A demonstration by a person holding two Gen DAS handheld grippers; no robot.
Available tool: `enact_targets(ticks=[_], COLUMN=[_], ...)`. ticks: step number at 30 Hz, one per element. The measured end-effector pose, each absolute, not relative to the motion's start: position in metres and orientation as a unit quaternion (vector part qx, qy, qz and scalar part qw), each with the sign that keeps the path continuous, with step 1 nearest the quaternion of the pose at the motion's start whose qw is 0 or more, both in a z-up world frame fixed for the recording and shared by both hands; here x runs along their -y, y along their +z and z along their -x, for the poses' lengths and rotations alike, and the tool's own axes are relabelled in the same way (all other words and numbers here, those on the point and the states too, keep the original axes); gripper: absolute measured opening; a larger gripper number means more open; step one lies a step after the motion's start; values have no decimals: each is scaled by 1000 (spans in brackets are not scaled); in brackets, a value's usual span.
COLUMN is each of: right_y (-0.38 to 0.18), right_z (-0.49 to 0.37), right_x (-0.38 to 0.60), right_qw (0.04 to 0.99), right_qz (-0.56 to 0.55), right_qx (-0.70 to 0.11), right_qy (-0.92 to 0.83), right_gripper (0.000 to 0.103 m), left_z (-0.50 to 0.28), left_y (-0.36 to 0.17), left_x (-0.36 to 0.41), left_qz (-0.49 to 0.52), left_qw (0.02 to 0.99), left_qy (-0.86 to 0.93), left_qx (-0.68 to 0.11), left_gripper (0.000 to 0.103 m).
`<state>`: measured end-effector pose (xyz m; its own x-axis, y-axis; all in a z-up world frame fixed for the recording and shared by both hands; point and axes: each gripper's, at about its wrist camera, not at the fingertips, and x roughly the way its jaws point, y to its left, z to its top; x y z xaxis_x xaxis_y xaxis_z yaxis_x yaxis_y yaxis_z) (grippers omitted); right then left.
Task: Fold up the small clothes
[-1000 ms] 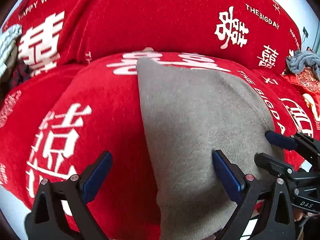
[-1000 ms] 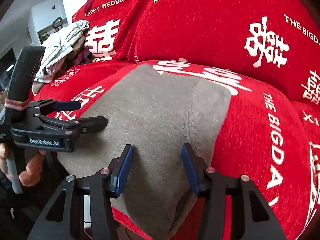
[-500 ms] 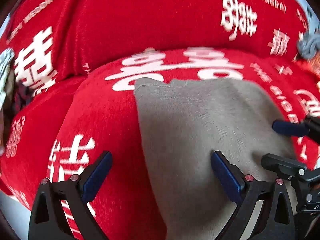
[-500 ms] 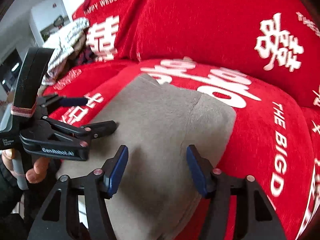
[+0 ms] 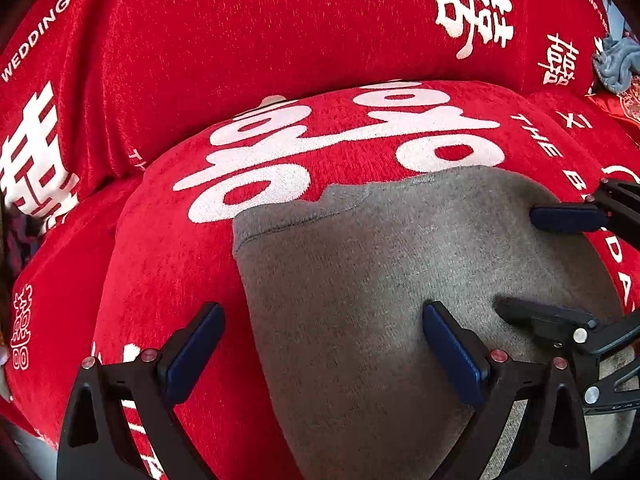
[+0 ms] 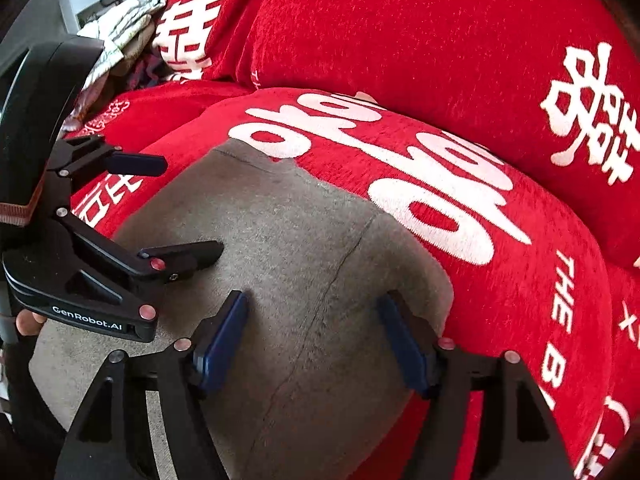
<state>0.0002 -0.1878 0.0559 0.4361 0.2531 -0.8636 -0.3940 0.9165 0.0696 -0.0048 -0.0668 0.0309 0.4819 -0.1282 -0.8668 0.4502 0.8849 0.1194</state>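
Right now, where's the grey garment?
The grey garment lies flat on the red sofa seat cushion, centre of both wrist views, under both open grippers.

Two grippers are counted: the left gripper point(image 5: 320, 354) and the right gripper point(image 6: 314, 344), each fitted with two blue-padded fingers, four in all. One grey garment point(image 5: 400, 280) is counted on the red cover point(image 5: 168, 264). One pile of light patterned clothes point(image 6: 124, 24) is counted at the far left of the right wrist view, and one blue-grey cloth point(image 5: 616, 64) at the far right of the left wrist view.
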Motion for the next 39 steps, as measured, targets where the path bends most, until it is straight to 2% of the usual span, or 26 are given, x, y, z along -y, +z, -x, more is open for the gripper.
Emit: enact_targets(ticks=[12,19,27,35,39], right_y=[80,81,87,103,81], right_z=[80,105,135,150,147], right_x=[153,170,160,155,148], right_qw=[849,856,847,874,861], right_qz=[177,152,184,132,132], right_qx=[-441,-440,-461,-425,-448], right_qy=[231,223,191,195,200], right_gripper=[73,73,73,73,73], left_z=[65,89,125,140,139], left_y=[46,48,60,61,48], left_x=[51,40,39,35,31], left_qz=[-194,-184,-170,-159,-157], left_qw=[863,870,881,895,889], left_qy=[-161,-157,-155,-122,-120], left_qx=[-438,-430,-413,-399,-413], left_gripper=[100,100,100,100,100])
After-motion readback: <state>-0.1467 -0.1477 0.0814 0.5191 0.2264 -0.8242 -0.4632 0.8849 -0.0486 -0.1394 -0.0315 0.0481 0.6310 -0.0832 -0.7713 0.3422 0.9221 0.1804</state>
